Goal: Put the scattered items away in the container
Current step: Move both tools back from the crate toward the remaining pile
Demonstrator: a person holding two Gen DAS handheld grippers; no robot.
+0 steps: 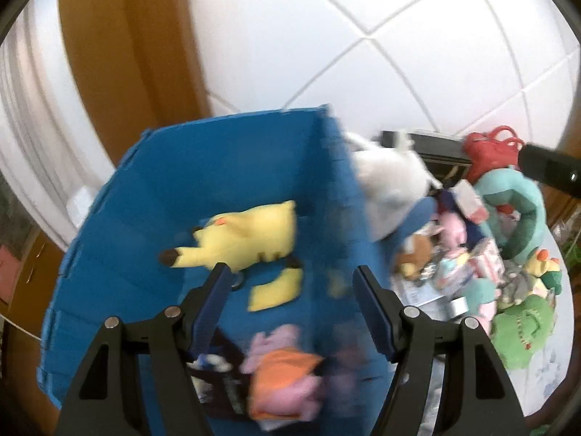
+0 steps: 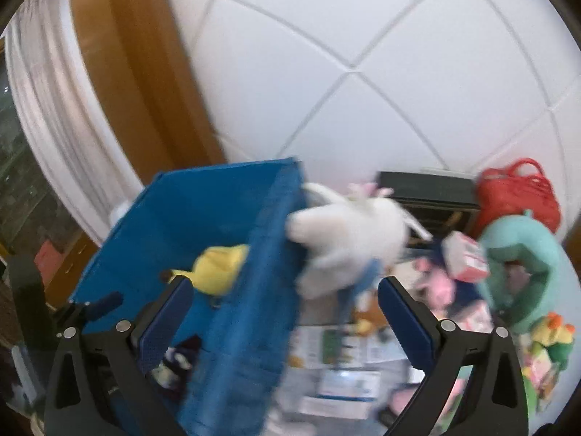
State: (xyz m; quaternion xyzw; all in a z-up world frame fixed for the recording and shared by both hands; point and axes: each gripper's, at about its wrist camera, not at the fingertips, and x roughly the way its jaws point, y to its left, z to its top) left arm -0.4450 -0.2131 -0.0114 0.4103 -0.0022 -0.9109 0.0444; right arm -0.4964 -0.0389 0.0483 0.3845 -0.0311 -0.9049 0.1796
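Observation:
A blue crate (image 1: 163, 167) holds a yellow plush (image 1: 247, 232), a pink and orange plush (image 1: 283, 374) and a dark item. My left gripper (image 1: 292, 279) is open and empty above the crate's inside. My right gripper (image 2: 285, 290) is open and empty over the crate's right wall (image 2: 250, 290). A white plush (image 2: 348, 236) leans against the outside of that wall; it also shows in the left wrist view (image 1: 388, 185). Beside the crate lies a pile of scattered toys: a teal ring plush (image 2: 526, 265), a green plush (image 1: 523, 327), small pink items (image 1: 452, 229).
A red basket (image 2: 519, 192) and a dark box (image 2: 428, 196) stand at the back by the white tiled wall. Booklets and papers (image 2: 341, 356) lie on the surface right of the crate. A wooden frame (image 2: 138, 72) and curtain are at left.

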